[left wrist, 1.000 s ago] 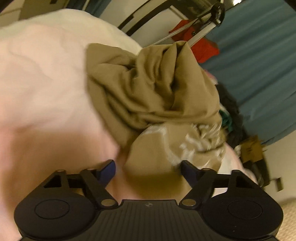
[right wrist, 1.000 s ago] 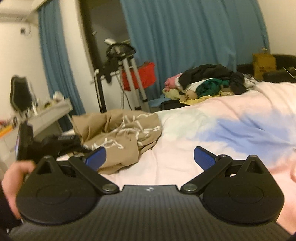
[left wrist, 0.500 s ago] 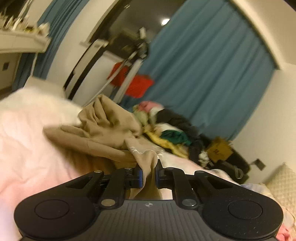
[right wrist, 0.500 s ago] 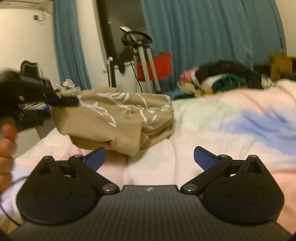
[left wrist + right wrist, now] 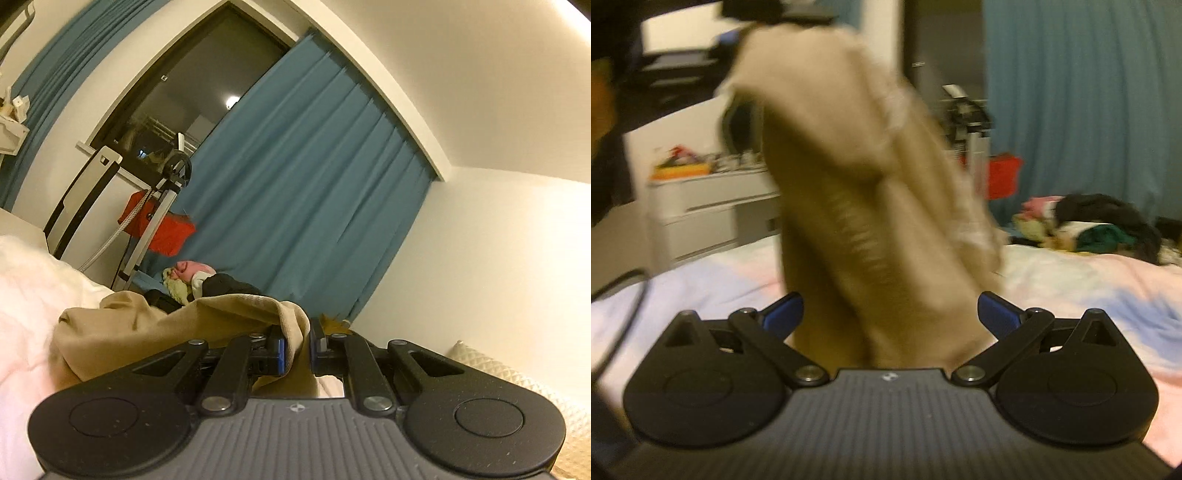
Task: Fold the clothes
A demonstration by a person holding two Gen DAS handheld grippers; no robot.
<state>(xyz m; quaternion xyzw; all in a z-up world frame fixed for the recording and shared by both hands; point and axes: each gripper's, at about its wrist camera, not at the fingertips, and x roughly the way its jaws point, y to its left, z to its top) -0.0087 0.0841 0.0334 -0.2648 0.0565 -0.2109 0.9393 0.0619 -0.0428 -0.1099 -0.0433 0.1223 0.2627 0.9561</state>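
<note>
over bed [image 5: 1089,280], tan garment [image 5: 155,332] pinched in left tool [image 5: 297,349]

The left gripper [image 5: 297,350] has its jaws drawn in close, the blue pads [image 5: 280,351] pinching a fold of tan garment [image 5: 155,332] between them. It is tilted upward, its view taking in the upper wall and ceiling. In the right wrist view it shows only as a dark blur at the top edge, above the hanging cloth. The right gripper [image 5: 890,314] is held about level with its jaws spread wide, the blue fingertips [image 5: 783,312] well apart on either side of the blurred cloth.
</note>
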